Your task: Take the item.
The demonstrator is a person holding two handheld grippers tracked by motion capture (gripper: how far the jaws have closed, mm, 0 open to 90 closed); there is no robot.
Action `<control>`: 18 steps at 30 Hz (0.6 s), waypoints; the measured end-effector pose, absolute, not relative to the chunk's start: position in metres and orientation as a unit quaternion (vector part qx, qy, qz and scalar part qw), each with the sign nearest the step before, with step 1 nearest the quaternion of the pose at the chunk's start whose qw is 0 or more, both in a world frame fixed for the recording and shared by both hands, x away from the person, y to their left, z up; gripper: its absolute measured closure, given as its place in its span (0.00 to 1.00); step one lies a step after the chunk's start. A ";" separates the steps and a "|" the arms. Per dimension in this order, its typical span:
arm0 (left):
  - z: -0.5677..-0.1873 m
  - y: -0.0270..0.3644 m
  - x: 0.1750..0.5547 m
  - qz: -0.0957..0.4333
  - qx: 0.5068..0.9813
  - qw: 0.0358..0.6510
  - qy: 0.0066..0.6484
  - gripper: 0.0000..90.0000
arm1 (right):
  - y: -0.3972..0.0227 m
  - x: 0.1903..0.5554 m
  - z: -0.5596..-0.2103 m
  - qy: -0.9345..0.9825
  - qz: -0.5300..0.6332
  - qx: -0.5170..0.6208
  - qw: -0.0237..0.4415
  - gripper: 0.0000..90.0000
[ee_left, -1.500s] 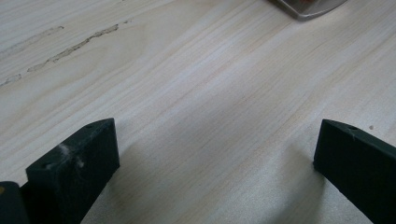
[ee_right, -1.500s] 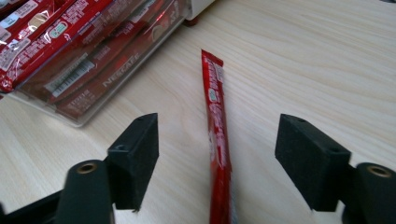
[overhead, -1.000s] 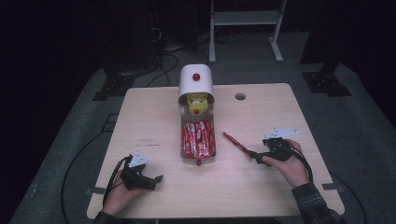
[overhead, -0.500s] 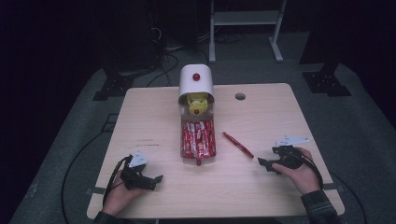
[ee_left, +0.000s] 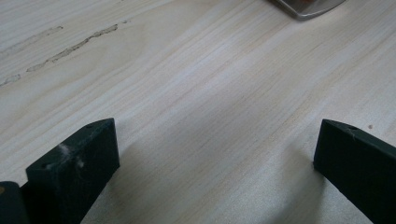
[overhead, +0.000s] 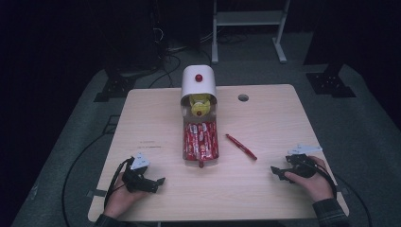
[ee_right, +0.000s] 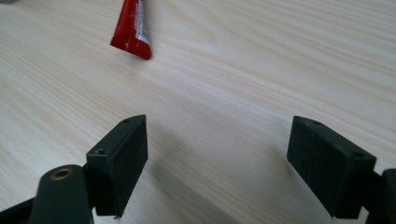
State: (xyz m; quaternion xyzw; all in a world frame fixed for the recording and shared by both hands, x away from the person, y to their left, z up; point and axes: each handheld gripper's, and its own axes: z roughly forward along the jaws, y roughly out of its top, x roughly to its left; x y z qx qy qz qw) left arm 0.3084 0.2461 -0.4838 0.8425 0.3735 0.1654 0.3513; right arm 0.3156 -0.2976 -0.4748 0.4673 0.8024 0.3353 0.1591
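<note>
Both grippers parked low at the frame's bottom corners: left gripper (overhead: 158, 181) and right gripper (overhead: 275, 170), jaws spread, holding nothing. Red packet (overhead: 241, 146) lies loose mid-table (overhead: 283, 113), apparently set down beside the tray (overhead: 200, 142).

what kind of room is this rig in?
Probably a lab or studio set up for recording, not a home. One lit wooden table stands on grey carpet in a dark room, with cables and black stand feet behind it.
</note>
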 end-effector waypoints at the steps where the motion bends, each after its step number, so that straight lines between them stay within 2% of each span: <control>1: -0.484 0.246 0.308 0.165 0.843 0.351 0.373 0.00 | -0.298 0.315 -0.475 0.802 0.335 0.468 0.160 0.22; 18: -0.484 0.246 0.308 0.165 0.843 0.351 0.373 0.00 | -0.310 0.309 -0.487 0.789 0.346 0.468 0.198 0.13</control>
